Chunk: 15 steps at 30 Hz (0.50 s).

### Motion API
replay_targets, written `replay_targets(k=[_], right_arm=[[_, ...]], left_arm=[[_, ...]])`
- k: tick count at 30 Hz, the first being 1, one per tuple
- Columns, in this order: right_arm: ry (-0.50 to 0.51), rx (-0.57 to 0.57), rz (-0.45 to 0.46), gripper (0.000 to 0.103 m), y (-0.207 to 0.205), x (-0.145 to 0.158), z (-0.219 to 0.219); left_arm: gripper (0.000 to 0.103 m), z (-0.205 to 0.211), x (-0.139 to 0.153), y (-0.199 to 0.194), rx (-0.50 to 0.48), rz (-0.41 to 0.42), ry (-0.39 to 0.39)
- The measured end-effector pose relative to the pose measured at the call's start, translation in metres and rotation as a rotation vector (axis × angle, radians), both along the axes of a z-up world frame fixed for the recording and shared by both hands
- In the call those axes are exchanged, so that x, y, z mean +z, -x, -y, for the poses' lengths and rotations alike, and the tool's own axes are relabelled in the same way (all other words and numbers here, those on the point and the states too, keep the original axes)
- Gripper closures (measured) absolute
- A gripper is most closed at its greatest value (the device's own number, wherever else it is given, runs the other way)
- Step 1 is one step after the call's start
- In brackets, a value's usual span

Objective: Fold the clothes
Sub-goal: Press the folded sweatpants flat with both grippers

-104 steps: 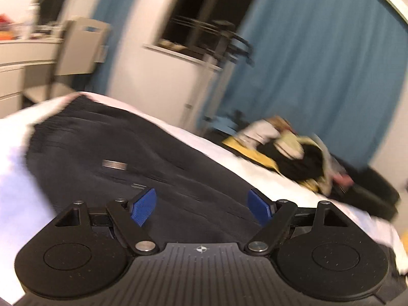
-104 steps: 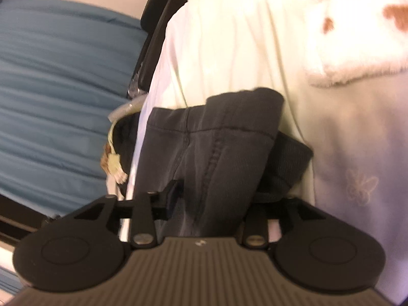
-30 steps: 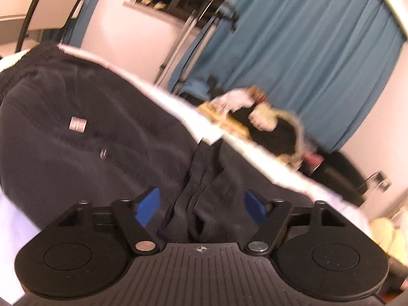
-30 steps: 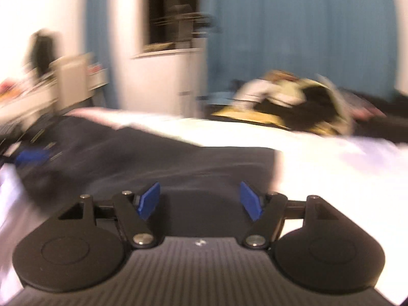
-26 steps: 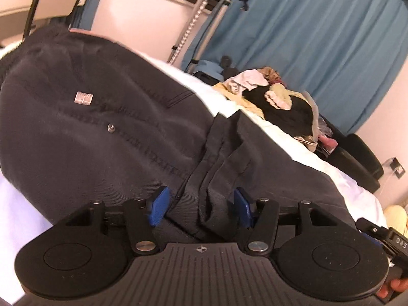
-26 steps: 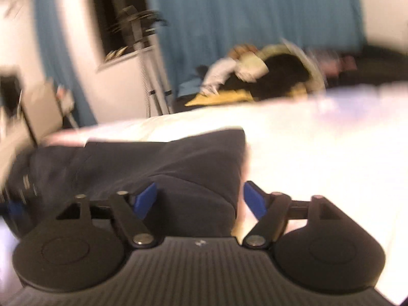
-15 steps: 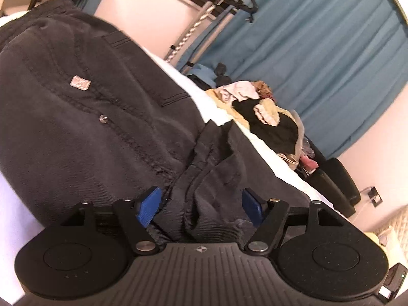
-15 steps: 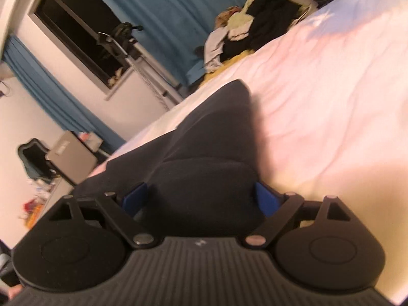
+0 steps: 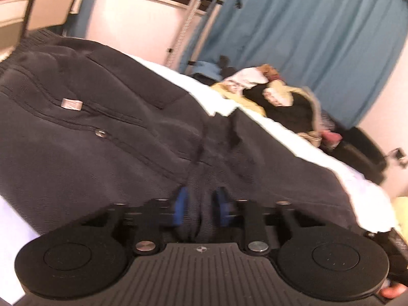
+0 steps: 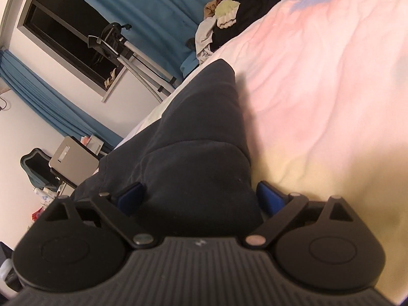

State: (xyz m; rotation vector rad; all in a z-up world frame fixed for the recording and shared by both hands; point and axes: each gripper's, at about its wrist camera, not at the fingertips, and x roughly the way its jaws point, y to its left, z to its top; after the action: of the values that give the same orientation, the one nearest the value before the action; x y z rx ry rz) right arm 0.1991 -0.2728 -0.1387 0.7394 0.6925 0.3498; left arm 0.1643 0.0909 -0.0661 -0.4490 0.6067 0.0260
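Note:
Dark grey trousers [image 9: 107,137] lie spread on a white bed [image 9: 293,137], with a small label and a rivet on the seat. My left gripper [image 9: 201,209] has its blue pads closed on a bunched fold of the trousers near the crotch seam. In the right wrist view a trouser leg end [image 10: 204,132] lies on the pale sheet [image 10: 318,76]. My right gripper [image 10: 201,196] is open, its blue pads wide apart on either side of the leg end.
A pile of mixed clothes [image 9: 275,97] sits at the far side of the bed before blue curtains [image 9: 306,38]; it also shows in the right wrist view [image 10: 229,17]. A metal stand [image 10: 132,56], a window, a chair [image 10: 74,163] and a desk stand beyond.
My left gripper's pads have closed onto the bunched fold of the trousers. My right gripper has stayed open over the leg end and barely moved.

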Motion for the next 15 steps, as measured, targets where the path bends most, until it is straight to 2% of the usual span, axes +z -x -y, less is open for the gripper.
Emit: replay_targets(k=[2, 6, 8, 9, 10, 13, 14, 15], right_arm=[[0.01, -0.006, 0.012, 0.008, 0.002, 0.004, -0.001], [0.072, -0.022, 0.146, 0.008, 0.017, 0.029, -0.008], [0.077, -0.006, 0.174, 0.008, 0.019, 0.035, -0.012], [0.082, -0.004, 0.163, 0.008, 0.017, 0.034, -0.014], [0.097, -0.001, 0.145, 0.008, 0.015, 0.031, -0.016], [0.14, 0.006, 0.1, 0.008, 0.007, 0.02, -0.017], [0.142, 0.01, 0.09, 0.008, 0.005, 0.018, -0.017], [0.144, 0.013, 0.08, 0.008, 0.003, 0.015, -0.017]], left_arm=[[0.088, -0.003, 0.007, 0.006, 0.012, 0.022, 0.015], [0.09, -0.004, 0.023, 0.024, 0.031, 0.048, 0.03], [0.093, -0.005, 0.024, 0.029, 0.04, 0.036, -0.019], [0.103, -0.005, 0.022, 0.028, 0.059, 0.014, -0.069], [0.103, -0.005, 0.018, 0.022, 0.083, -0.013, -0.104], [0.103, -0.023, -0.001, 0.01, 0.11, -0.087, -0.021], [0.103, -0.027, -0.002, 0.009, 0.123, -0.08, 0.005], [0.102, -0.025, 0.001, 0.01, 0.124, -0.066, -0.01]])
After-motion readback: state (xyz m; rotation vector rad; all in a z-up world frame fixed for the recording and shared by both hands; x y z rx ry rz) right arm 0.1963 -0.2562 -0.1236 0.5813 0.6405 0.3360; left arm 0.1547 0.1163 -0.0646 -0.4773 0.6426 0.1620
